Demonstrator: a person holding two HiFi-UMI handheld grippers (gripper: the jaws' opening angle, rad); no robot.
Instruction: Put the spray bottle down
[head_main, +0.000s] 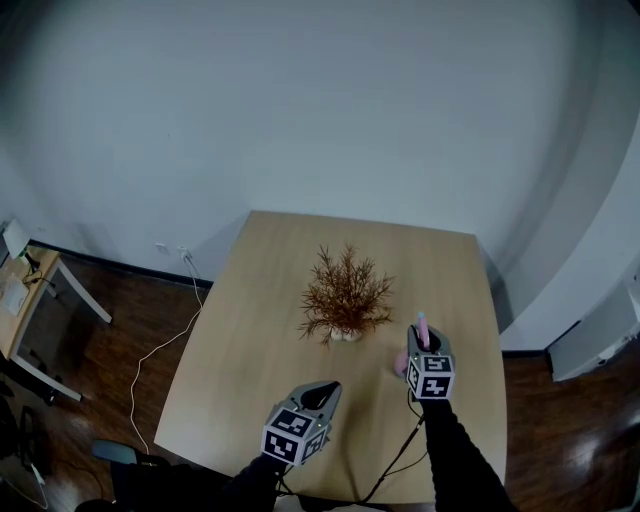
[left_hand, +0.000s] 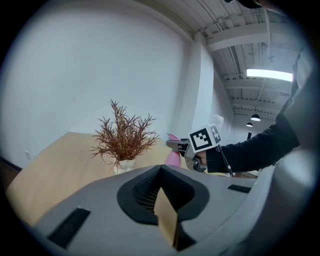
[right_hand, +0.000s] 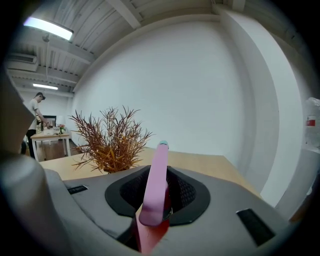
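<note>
Clearly the right gripper (head_main: 421, 350) is clamped on the pink spray bottle (right_hand: 154, 186), holding it at the right part of the wooden table (head_main: 250, 340), just right of the dried plant (head_main: 345, 292). Whether the bottle's base touches the tabletop cannot be told. Nearer and to the left, the left gripper (head_main: 322, 392) has its jaws together, empty.

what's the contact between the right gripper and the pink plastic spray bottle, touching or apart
Touching. The right gripper view shows the right gripper closed on the pink plastic spray bottle, pads pressing it.
</note>
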